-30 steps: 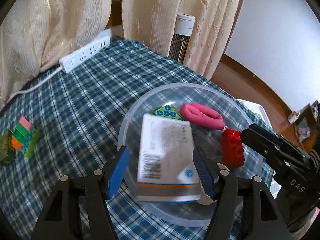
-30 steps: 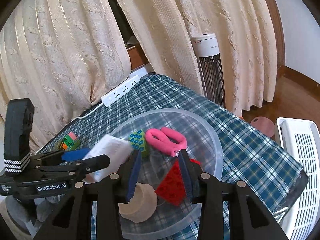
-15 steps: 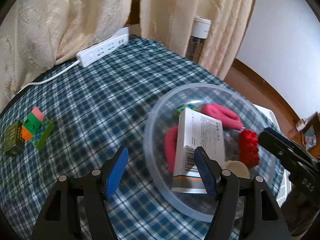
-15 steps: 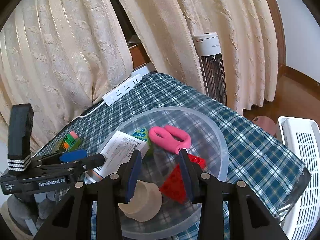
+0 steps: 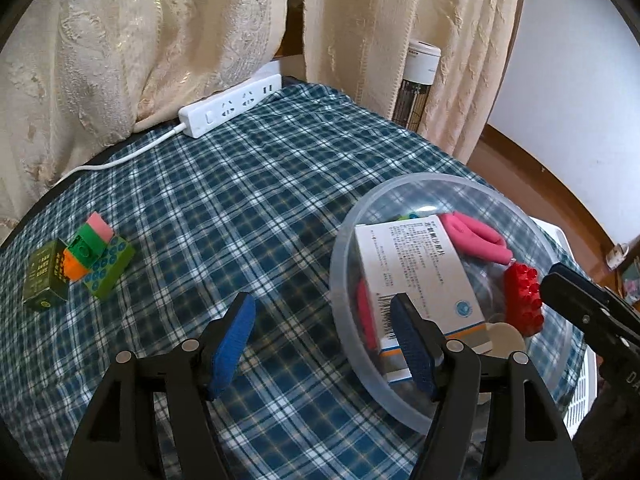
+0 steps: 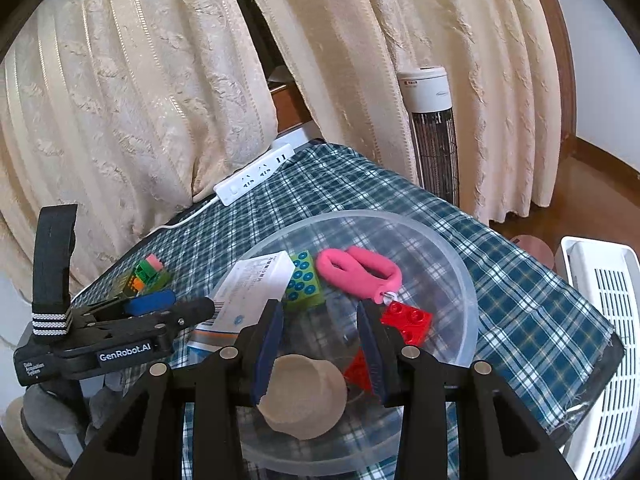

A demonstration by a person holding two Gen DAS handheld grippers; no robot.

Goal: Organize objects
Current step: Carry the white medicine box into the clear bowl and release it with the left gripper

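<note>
We hold our left gripper (image 5: pixel 322 340) spread wide with nothing between its blue pads (image 5: pixel 234 344), low over the plaid cloth of the table (image 5: pixel 248 208), its right finger at the near-left rim of the clear plastic bowl (image 5: pixel 340 240). Inside that bowl a white medicine box (image 5: pixel 416 276) leans on its side against the left wall, printed face and barcode up, with a pink piece partly hidden under its left edge. Behind the box lies a looped pink strap (image 6: pixel 358 270), and beside the strap's end sits a red building brick (image 6: pixel 408 320); a green brick with blue dots (image 6: pixel 304 282) rests between the box and the strap. Our right gripper (image 6: pixel 320 354) hangs over the near part of the bowl, its jaws parted with an open gap between them and gripping nothing. Just below its left finger a tan rounded piece (image 6: pixel 304 396) lies on the bowl's floor, and a second red shape shows by the right finger, though we cannot tell whether it touches the pad. Well apart from the bowl, near the table's left edge, a small stack of bricks (image 5: pixel 100 252) in pink, green and orange stands touching a dark green little box (image 5: pixel 44 280). A white power strip (image 5: pixel 230 106) lies at the far edge against the cream curtains (image 5: pixel 140 40), its cable trailing left. A white tower heater (image 6: pixel 434 132) stands beyond the table, and a white slatted basket (image 6: pixel 604 320) sits on the floor to the right.
</note>
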